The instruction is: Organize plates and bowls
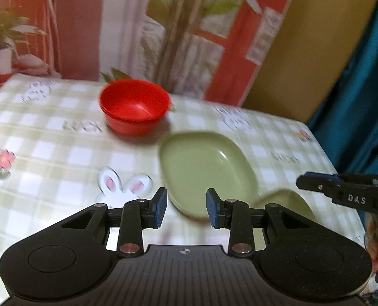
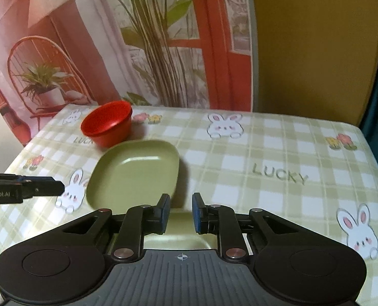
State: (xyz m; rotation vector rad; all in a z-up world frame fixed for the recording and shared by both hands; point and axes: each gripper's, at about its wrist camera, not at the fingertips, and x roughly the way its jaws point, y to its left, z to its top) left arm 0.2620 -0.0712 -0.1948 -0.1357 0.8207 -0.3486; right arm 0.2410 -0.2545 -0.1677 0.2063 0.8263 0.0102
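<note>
My left hand-held gripper (image 1: 186, 209) hangs above the bench (image 1: 48, 137) with its blue pads (image 1: 161, 207) spread apart and nothing between them. Just past those pads lies a green plate (image 1: 204, 173), a rounded-square dish resting flat on the checked bunny cloth. Beyond it, toward the far edge, stands a red bowl (image 1: 134, 107), upright, near the plate's far corner but not clearly touching it; this view is blurred, so I cannot tell whether the bowl is one piece or a nested pair. A second green plate (image 1: 288, 204) shows at lower right, partly hidden behind my left gripper's linkage, just beside the first plate.

My right hand-held gripper (image 2: 180, 213) is also parted, holding nothing. It hovers over the near green plate (image 2: 178, 239), whose floor shows between and below the fingers. Ahead and to the left sits the other green plate (image 2: 135, 173), and behind that the red bowl (image 2: 108, 123), tilted in this fisheye view, close by the plate's far rim. The tip of my left gripper (image 2: 48, 187) pokes in from the left edge, beside that plate.
</note>
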